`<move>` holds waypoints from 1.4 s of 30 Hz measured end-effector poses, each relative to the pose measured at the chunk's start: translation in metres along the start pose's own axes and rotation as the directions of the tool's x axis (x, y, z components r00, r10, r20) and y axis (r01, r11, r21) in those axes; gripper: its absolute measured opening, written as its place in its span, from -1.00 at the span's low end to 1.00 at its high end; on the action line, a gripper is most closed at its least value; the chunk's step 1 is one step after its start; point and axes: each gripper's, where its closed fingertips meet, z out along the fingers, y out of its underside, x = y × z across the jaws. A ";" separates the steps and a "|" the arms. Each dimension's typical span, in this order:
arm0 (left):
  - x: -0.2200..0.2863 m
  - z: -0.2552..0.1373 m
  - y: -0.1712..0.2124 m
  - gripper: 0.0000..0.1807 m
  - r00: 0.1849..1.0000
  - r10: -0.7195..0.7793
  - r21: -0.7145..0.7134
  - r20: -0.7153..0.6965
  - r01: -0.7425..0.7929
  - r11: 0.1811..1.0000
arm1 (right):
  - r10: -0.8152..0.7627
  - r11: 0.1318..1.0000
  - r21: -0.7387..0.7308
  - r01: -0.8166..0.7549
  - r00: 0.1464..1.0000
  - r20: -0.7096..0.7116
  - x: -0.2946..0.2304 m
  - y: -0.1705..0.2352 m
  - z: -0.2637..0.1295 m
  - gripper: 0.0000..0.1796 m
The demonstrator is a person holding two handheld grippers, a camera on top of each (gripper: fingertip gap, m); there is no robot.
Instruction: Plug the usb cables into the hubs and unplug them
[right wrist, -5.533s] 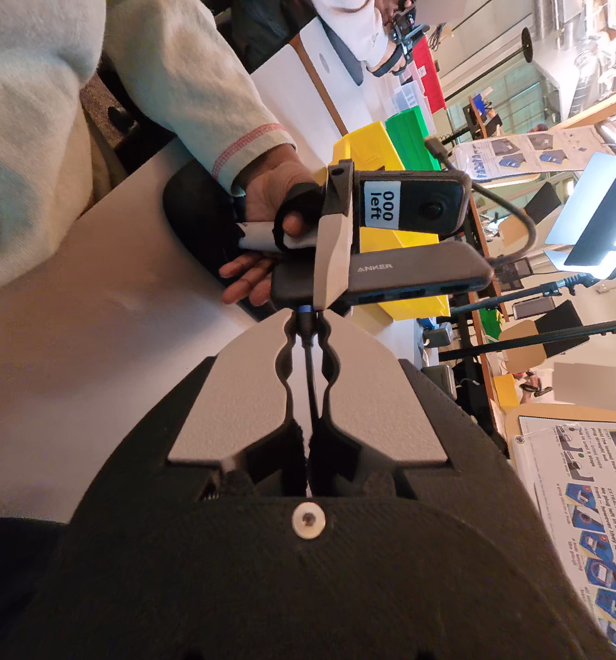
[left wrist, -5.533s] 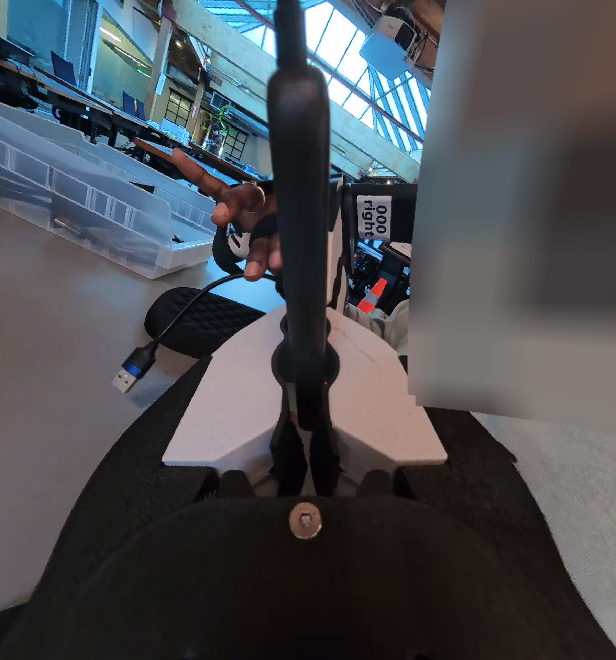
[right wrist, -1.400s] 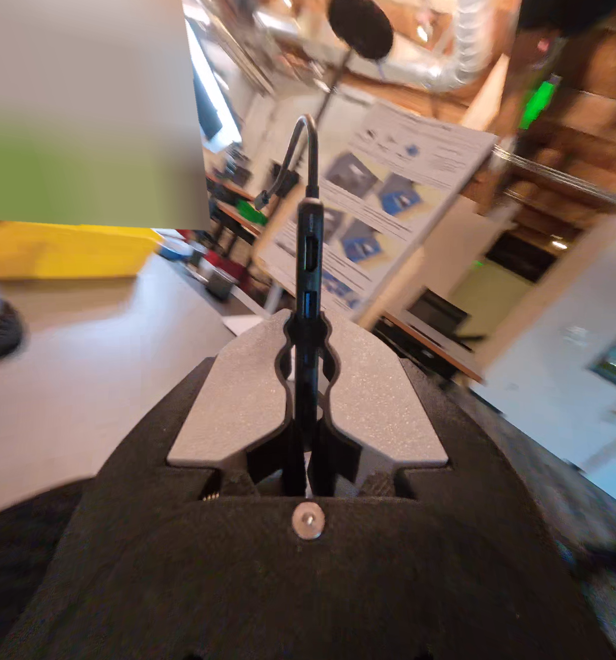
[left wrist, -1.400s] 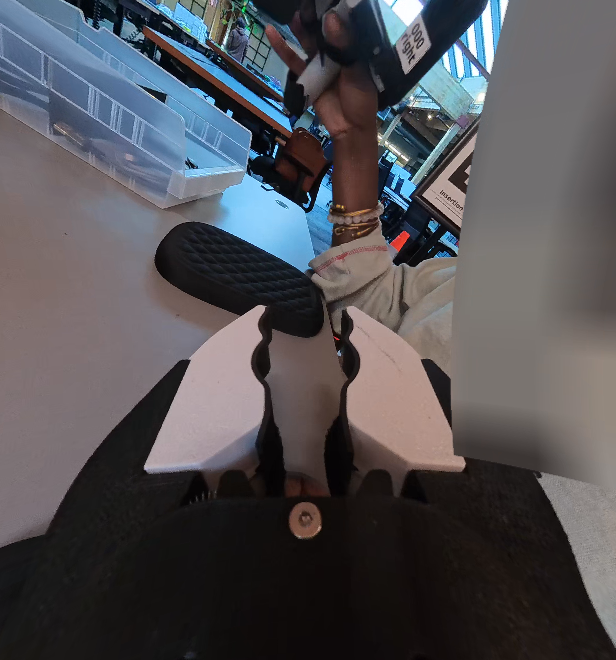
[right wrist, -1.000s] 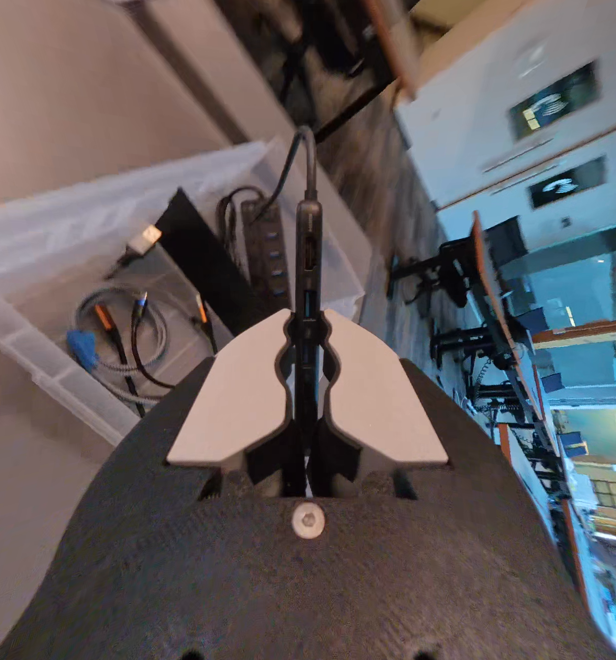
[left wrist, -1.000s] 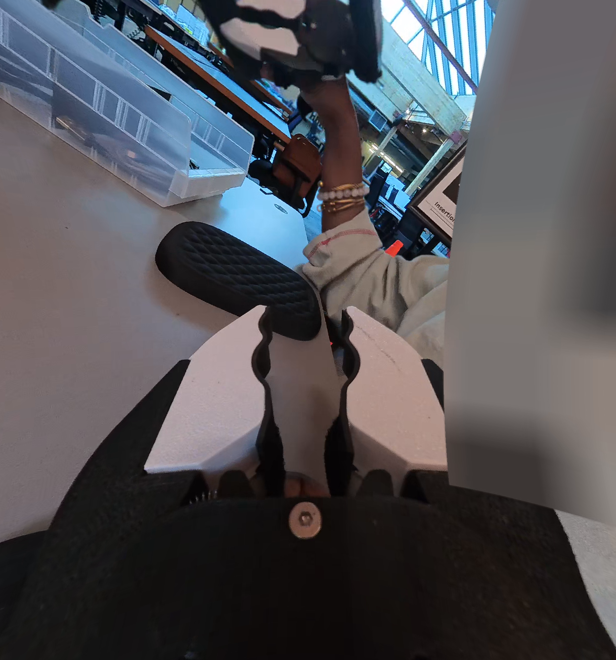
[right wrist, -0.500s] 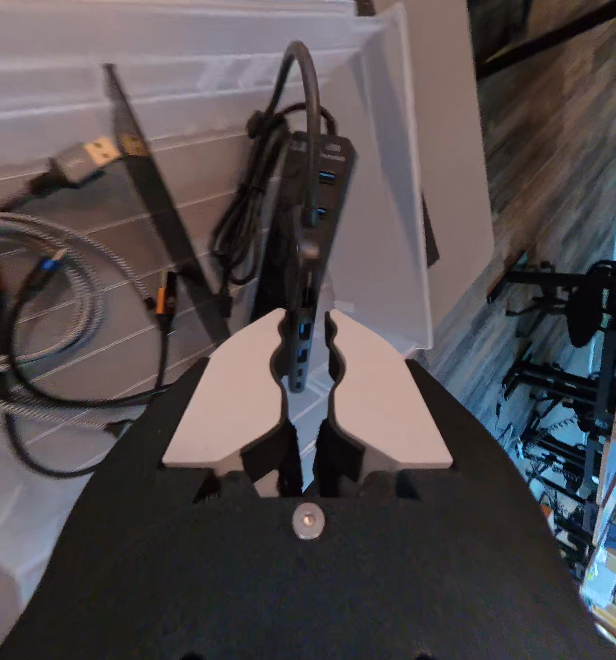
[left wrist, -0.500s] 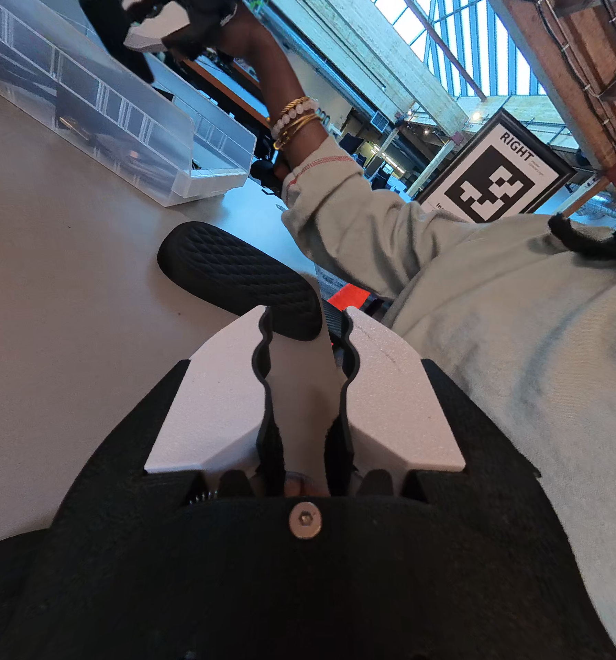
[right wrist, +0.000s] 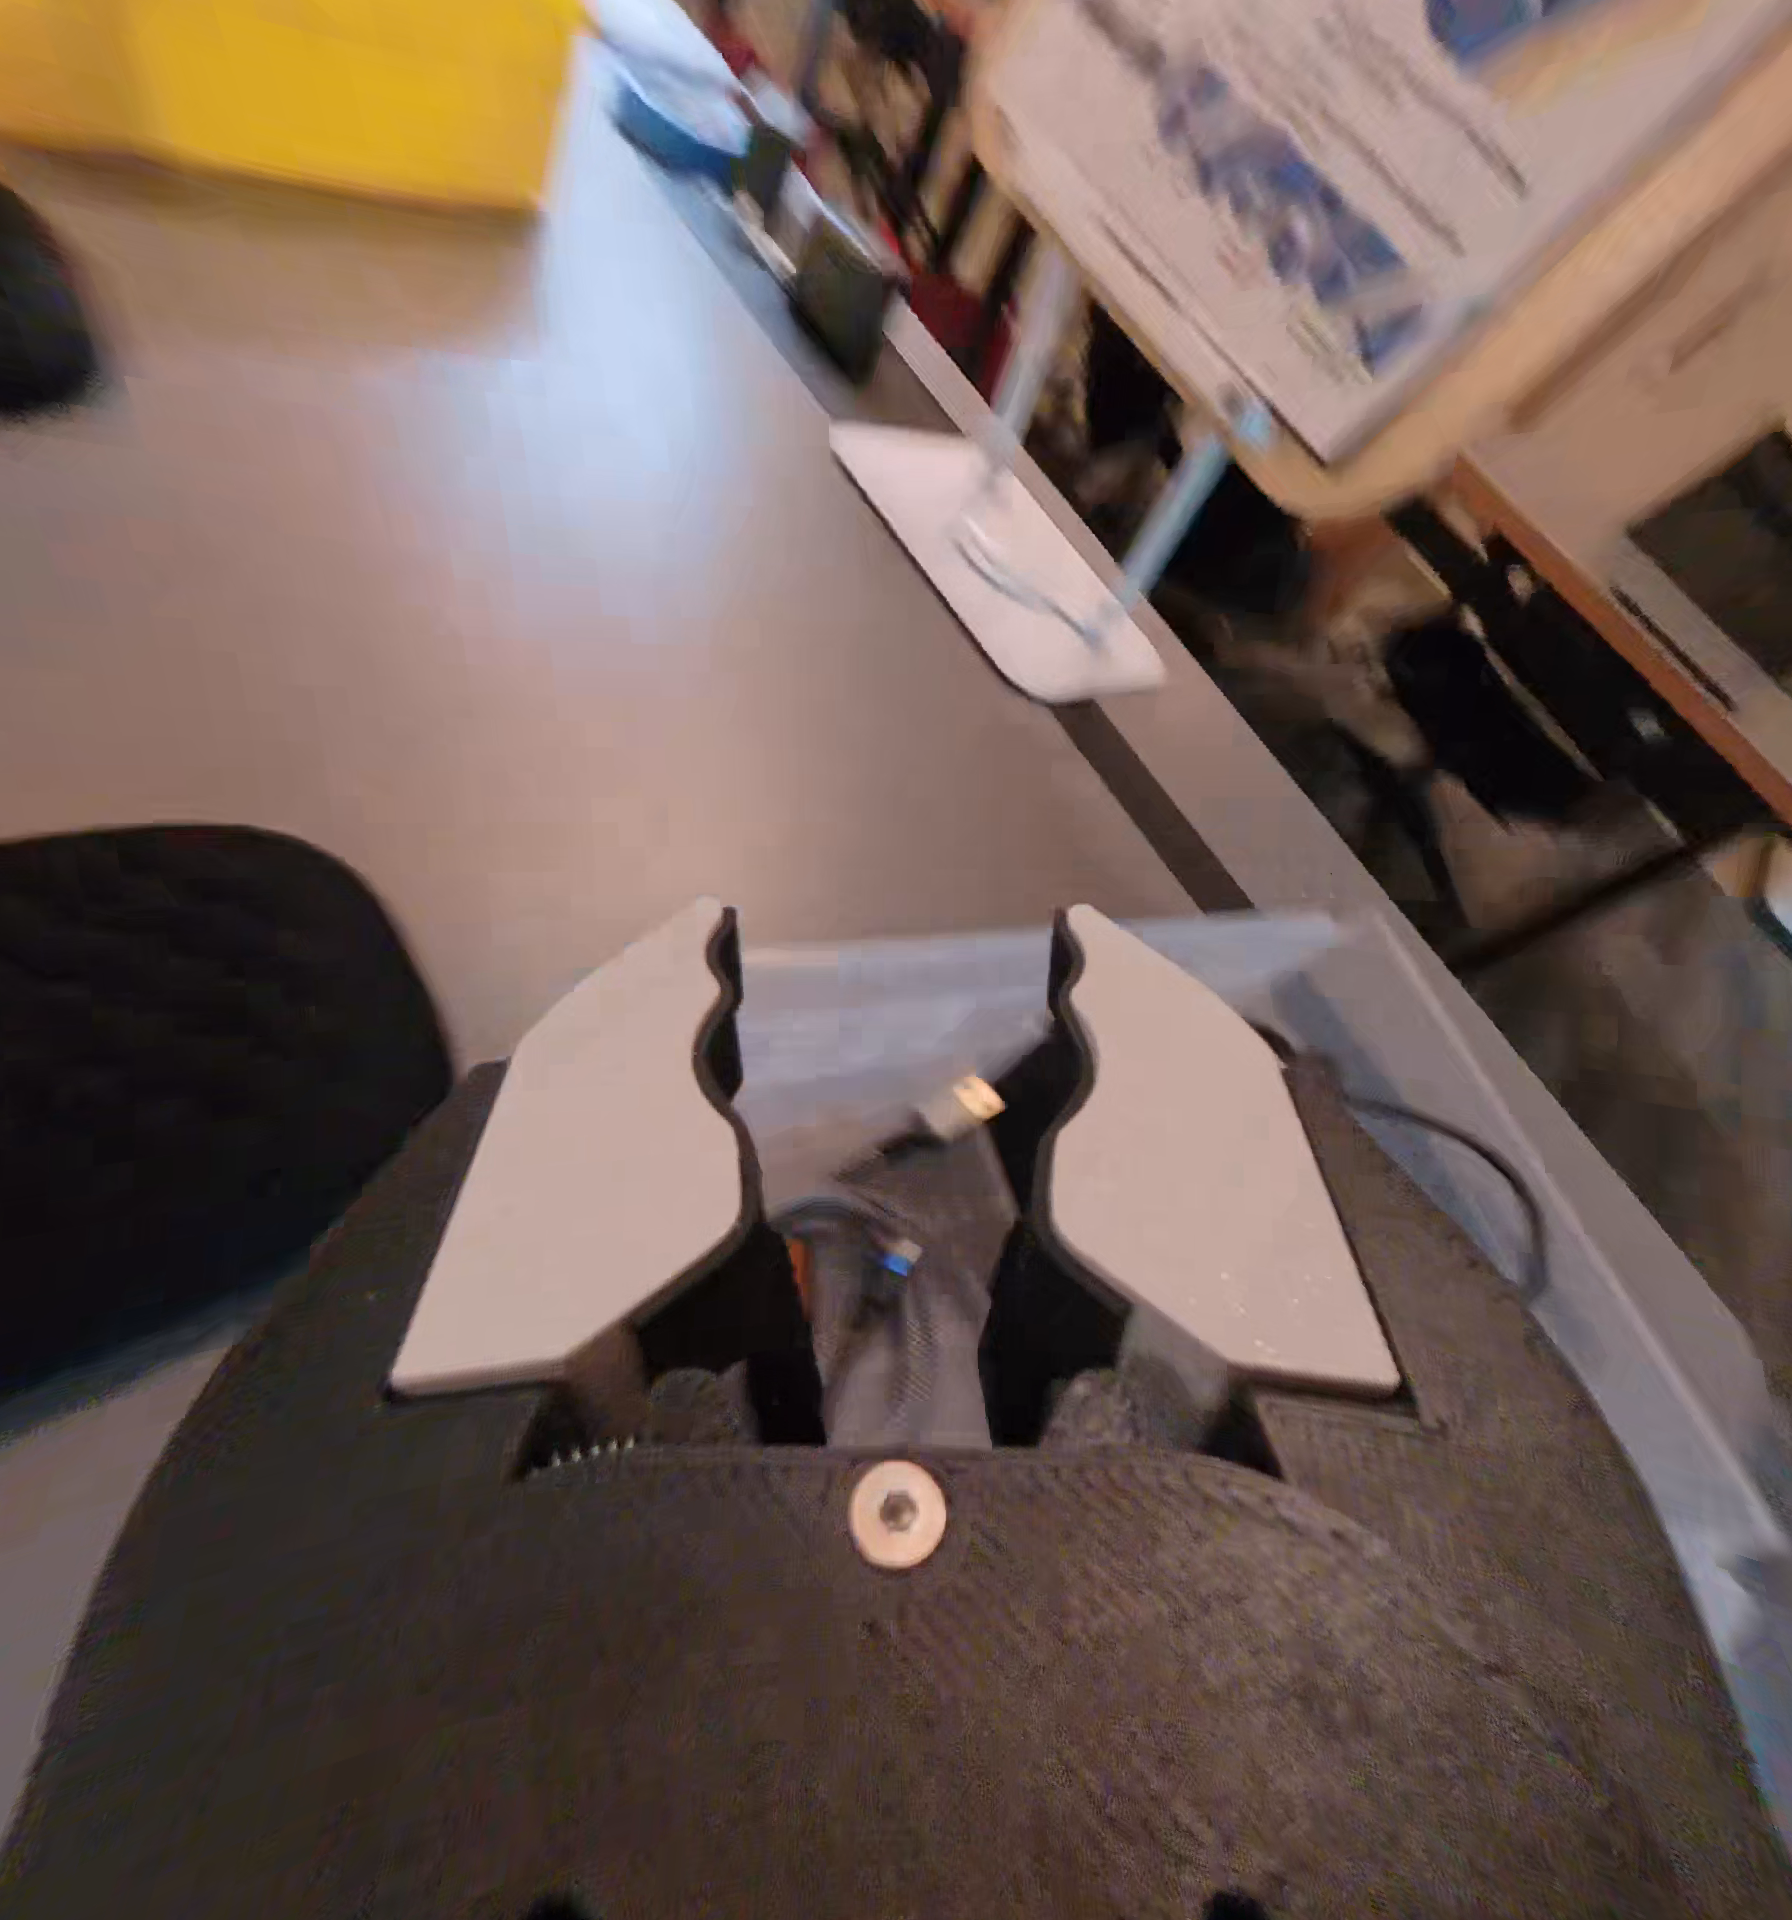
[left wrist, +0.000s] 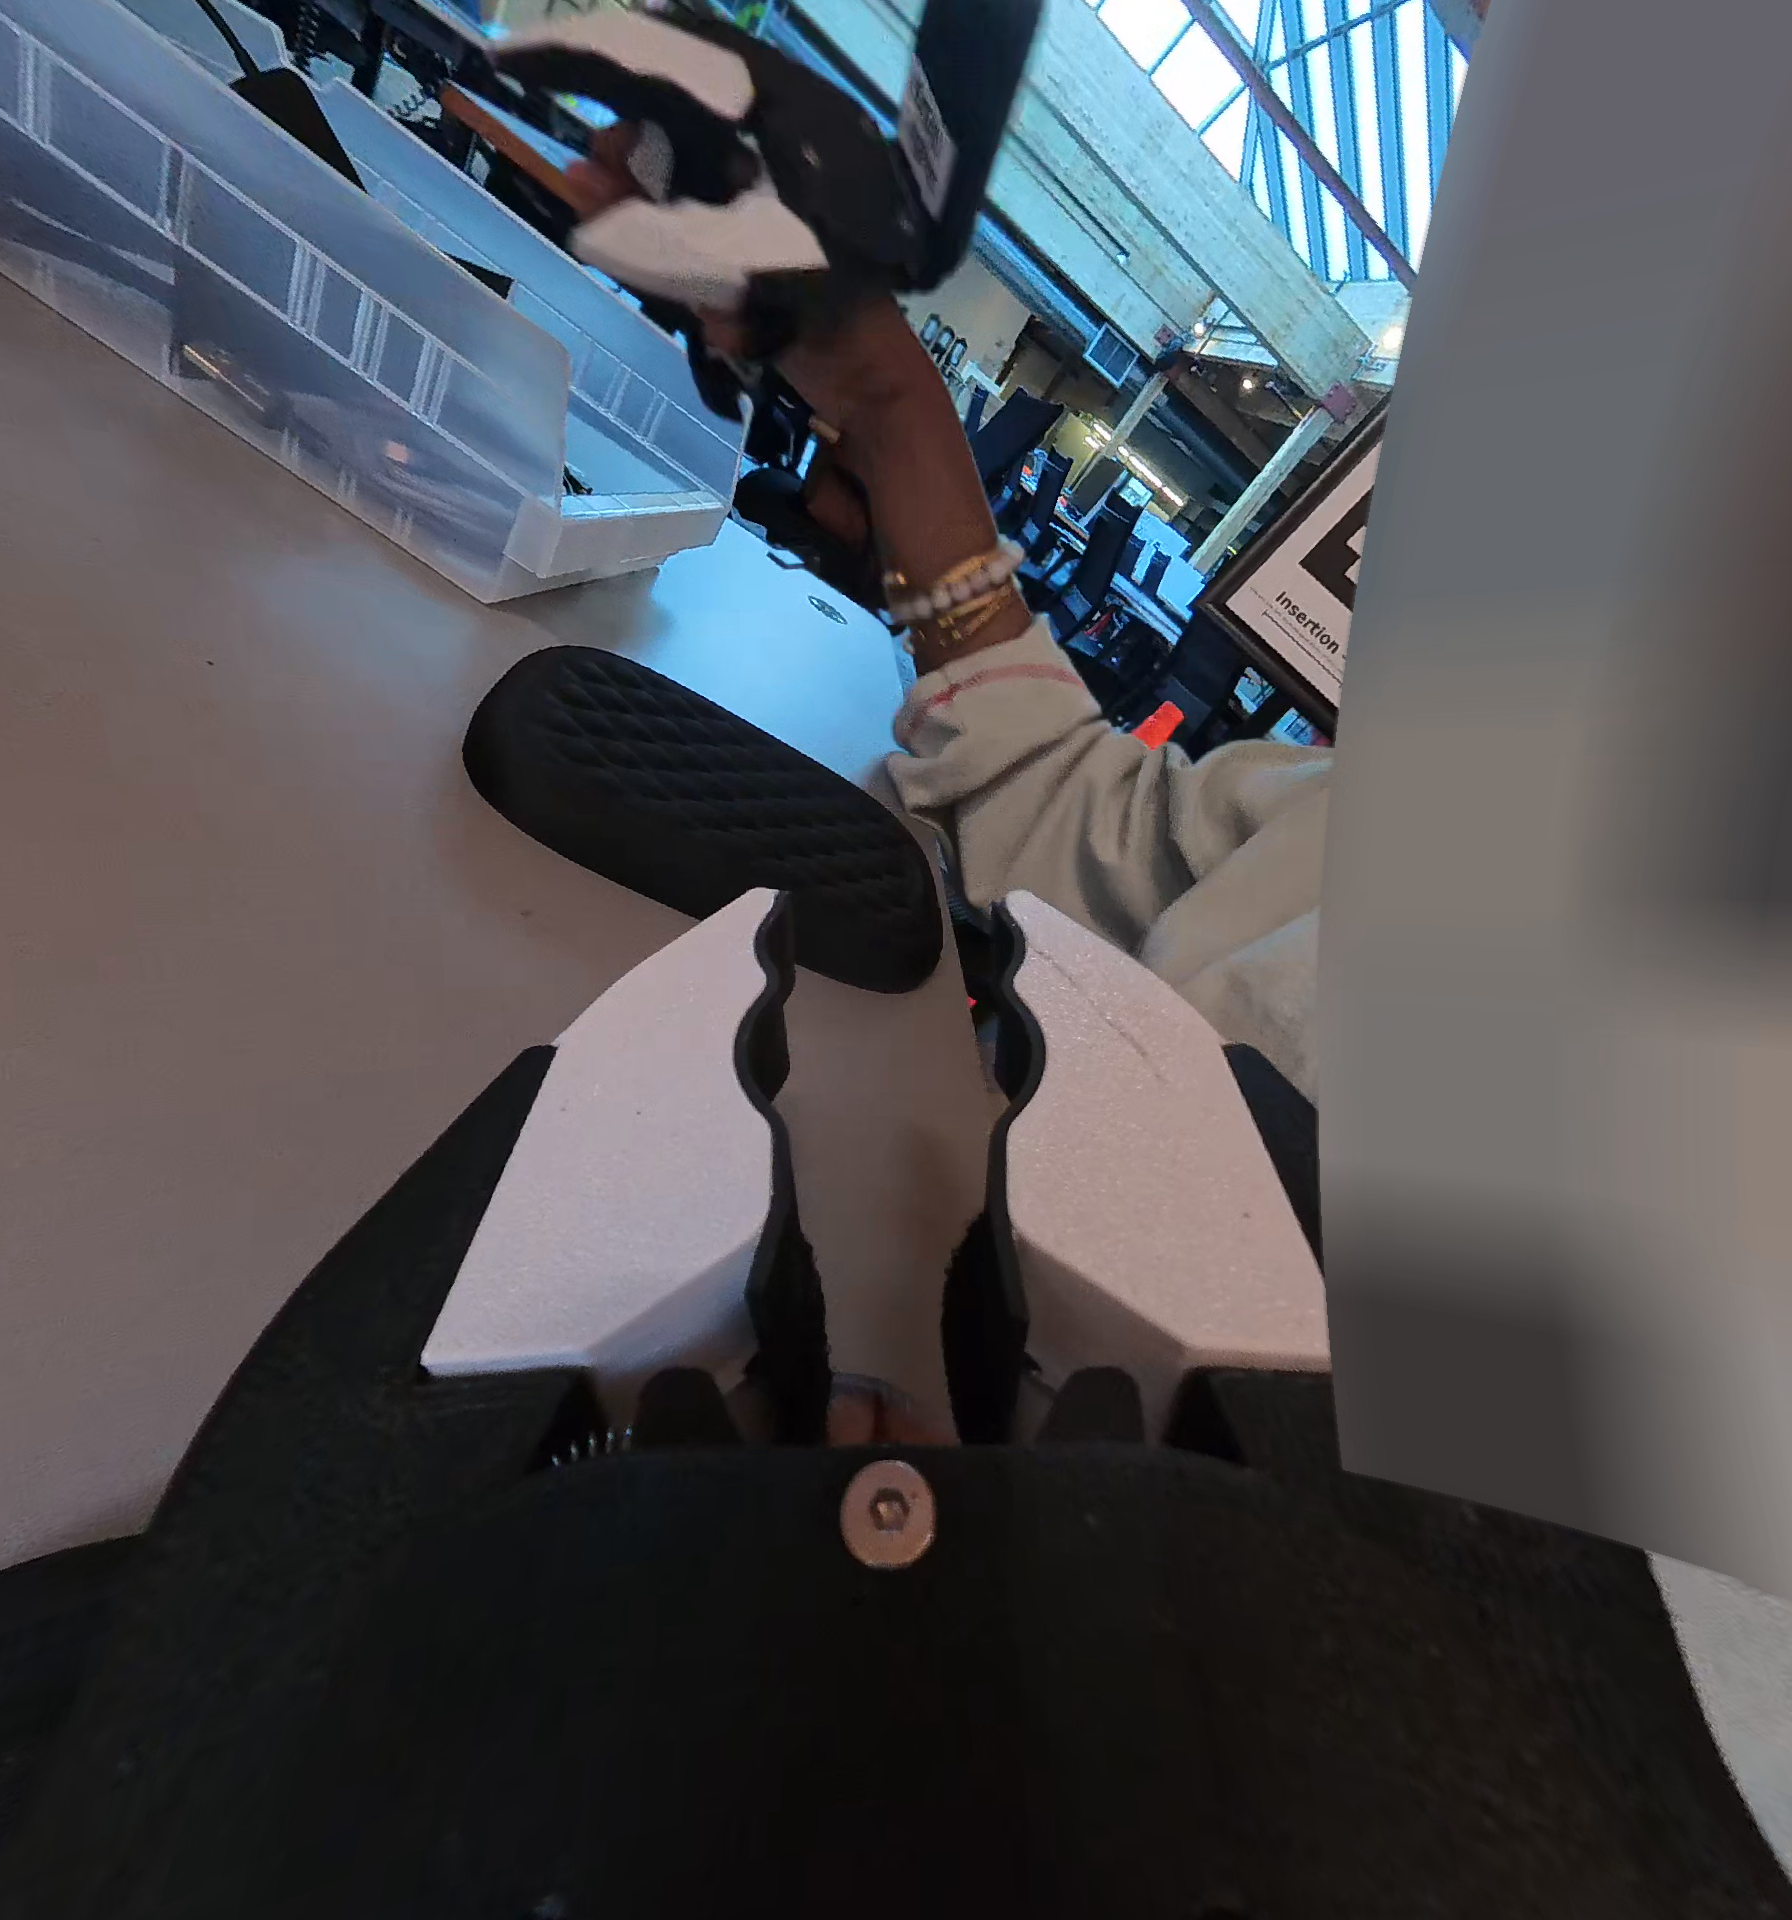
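My left gripper (left wrist: 887, 935) is open and empty, low over the grey table (left wrist: 196, 935). My right gripper (right wrist: 894, 935) is open and empty above a clear plastic bin (right wrist: 1411, 1049). Between its fingers I see a silver USB plug (right wrist: 959, 1101) and a cable with a blue tip (right wrist: 897, 1257) lying in the bin. The right gripper also shows in the left wrist view (left wrist: 767, 156), held up by a hand above the clear bin (left wrist: 404, 364). No hub shows in either view.
A black ridged pad (left wrist: 694, 810) lies just ahead of my left fingers and also shows in the right wrist view (right wrist: 144, 1039). A yellow bin (right wrist: 248, 94), a white stand base (right wrist: 996, 561) and a poster board (right wrist: 1339, 208) are farther off. A grey sleeve (left wrist: 1079, 831) reaches across.
My right gripper has let go of the dark hub over the clear bin, opened wide and swung away. My left gripper has stayed open and still.
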 end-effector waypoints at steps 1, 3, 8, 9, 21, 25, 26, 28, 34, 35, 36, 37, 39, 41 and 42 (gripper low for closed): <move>0.000 0.000 0.000 -0.60 1.000 0.005 -0.001 0.004 -0.005 1.000 | -0.007 0.999 0.046 0.006 1.000 0.022 -0.017 -0.005 -0.002 -0.37; 0.000 0.000 0.002 -0.60 1.000 0.022 -0.003 0.015 -0.022 1.000 | -0.004 1.000 0.027 0.002 0.998 0.068 -0.047 0.004 -0.004 -0.36; 0.022 -0.005 -0.010 -0.47 0.964 0.266 0.079 0.025 -0.267 0.960 | -0.172 0.915 -0.374 0.153 0.985 -0.019 -0.062 0.091 -0.007 -0.37; 0.033 -0.009 -0.017 -0.43 0.927 0.374 0.130 0.038 -0.375 0.918 | -0.245 0.873 -0.441 0.210 0.969 -0.023 -0.061 0.106 -0.009 -0.37; -0.019 -0.231 -0.020 -0.30 -0.040 0.919 -0.872 0.393 -0.332 0.359 | -0.609 0.596 -0.673 0.438 0.793 -0.023 -0.036 0.146 -0.032 -0.54; -0.061 -0.310 0.033 -0.30 0.019 0.944 -0.943 0.328 0.060 0.327 | -0.596 0.596 -0.674 0.436 0.803 -0.007 -0.036 0.147 -0.031 -0.55; -0.067 -0.317 0.039 -0.31 0.023 0.946 -0.943 0.323 0.086 0.320 | -0.594 0.594 -0.677 0.434 0.805 -0.005 -0.036 0.147 -0.031 -0.56; -0.080 -0.325 0.048 -0.46 0.034 0.952 -0.946 0.305 0.131 0.298 | -0.583 0.597 -0.677 0.430 0.812 0.002 -0.037 0.146 -0.031 -0.57; -0.090 -0.328 0.052 -0.65 0.032 0.963 -0.947 0.269 0.192 0.258 | -0.559 0.649 -0.590 0.481 0.827 0.060 -0.047 0.131 -0.009 -0.60; -0.091 -0.327 0.052 -0.65 0.033 0.963 -0.948 0.266 0.192 0.255 | -0.559 0.653 -0.569 0.499 0.825 0.082 -0.050 0.127 -0.003 -0.61; -0.091 -0.327 0.052 -0.65 0.034 0.962 -0.947 0.271 0.192 0.259 | -0.562 0.649 -0.562 0.512 0.821 0.099 -0.052 0.123 0.003 -0.61; -0.092 -0.326 0.052 -0.65 0.035 0.962 -0.947 0.272 0.190 0.260 | -0.560 0.643 -0.570 0.511 0.822 0.104 -0.052 0.120 0.009 -0.61; -0.092 -0.324 0.051 -0.65 0.036 0.961 -0.946 0.275 0.188 0.264 | -0.571 0.633 -0.568 0.525 0.813 0.114 -0.053 0.114 0.020 -0.61; -0.093 -0.323 0.051 -0.65 0.036 0.960 -0.946 0.278 0.184 0.267 | -0.580 0.637 -0.544 0.546 0.804 0.127 -0.057 0.107 0.033 -0.61; -0.092 -0.323 0.051 -0.65 0.037 0.960 -0.946 0.279 0.183 0.268 | -0.587 0.639 -0.528 0.560 0.798 0.136 -0.059 0.103 0.039 -0.61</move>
